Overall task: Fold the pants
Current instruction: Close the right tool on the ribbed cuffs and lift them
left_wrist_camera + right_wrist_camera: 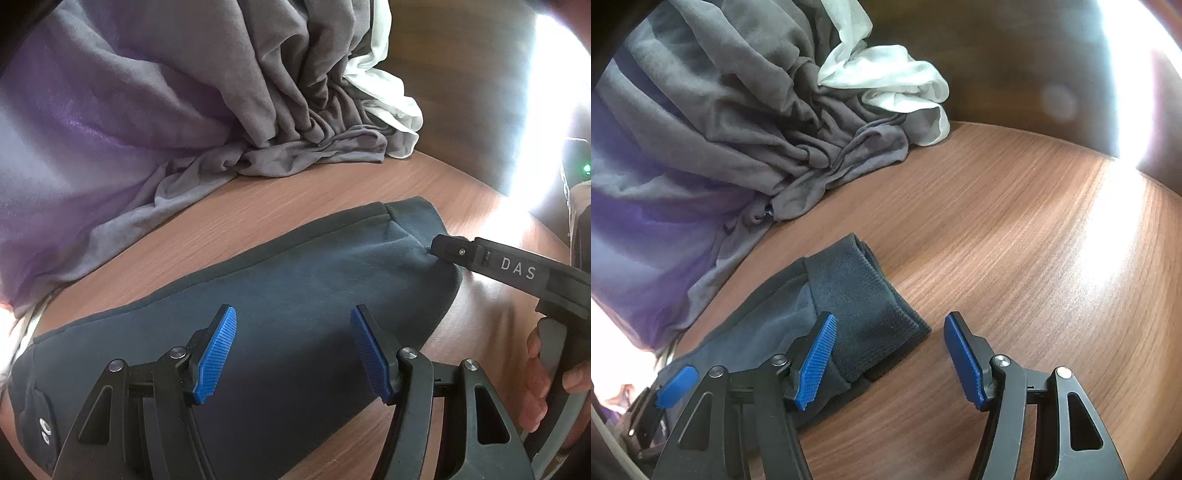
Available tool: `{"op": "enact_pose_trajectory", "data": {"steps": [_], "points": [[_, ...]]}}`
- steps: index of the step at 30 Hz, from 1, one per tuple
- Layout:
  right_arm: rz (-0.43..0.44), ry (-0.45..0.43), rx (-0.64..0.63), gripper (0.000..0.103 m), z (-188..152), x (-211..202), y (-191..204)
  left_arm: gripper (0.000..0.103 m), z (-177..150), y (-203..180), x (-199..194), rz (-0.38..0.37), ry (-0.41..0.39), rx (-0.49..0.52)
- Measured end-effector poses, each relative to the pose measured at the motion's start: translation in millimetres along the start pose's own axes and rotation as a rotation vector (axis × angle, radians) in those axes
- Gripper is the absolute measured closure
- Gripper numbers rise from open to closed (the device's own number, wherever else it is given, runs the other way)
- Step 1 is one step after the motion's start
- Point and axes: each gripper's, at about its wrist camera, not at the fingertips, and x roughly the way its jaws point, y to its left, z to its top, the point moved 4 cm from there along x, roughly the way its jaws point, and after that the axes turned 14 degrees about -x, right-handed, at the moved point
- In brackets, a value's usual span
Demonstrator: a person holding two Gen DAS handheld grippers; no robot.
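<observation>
Dark blue-grey pants (295, 295) lie flat in a long folded strip on the wooden table (295, 195). My left gripper (293, 354) is open just above the middle of the strip. In the right wrist view the pants' ribbed end (864, 306) lies under my right gripper (890, 358), which is open, its left pad over the cloth and its right pad over bare wood. The right gripper's finger (461, 254) also shows in the left wrist view, touching the pants' right end. A blue pad of the left gripper (677, 386) shows at lower left.
A heap of grey and purple clothes (184, 110) and a white cloth (391, 96) lies at the back of the table; it also shows in the right wrist view (738, 129). Bright glare covers the right side (1126, 92). A hand (546, 369) holds the right gripper's handle.
</observation>
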Motion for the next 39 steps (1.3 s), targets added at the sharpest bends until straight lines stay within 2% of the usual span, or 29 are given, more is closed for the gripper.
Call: {"op": "enact_pose_trajectory", "data": {"steps": [6, 13, 20, 27, 34, 39], "points": [[0.006, -0.009, 0.034, 0.046, 0, 2, 2, 0.039, 1, 9, 5, 0.015, 0.012, -0.018], [-0.033, 0.002, 0.03, 0.075, 0, 5, -2, 0.039, 1, 11, 4, 0.019, 0.009, -0.019], [-0.045, 0.014, -0.01, 0.089, 3, 4, -3, 0.039, 1, 13, 4, 0.034, 0.014, -0.024], [-0.051, -0.016, -0.059, 0.091, 10, -9, 3, 0.039, 8, 22, -2, 0.046, -0.002, -0.054], [-0.066, -0.133, -0.262, 0.092, 25, -39, 44, 0.039, 15, 45, -12, 0.061, -0.015, -0.125], [-0.045, -0.172, -0.306, 0.092, 30, -48, 67, 0.039, 19, 66, -21, 0.077, -0.023, -0.184]]}}
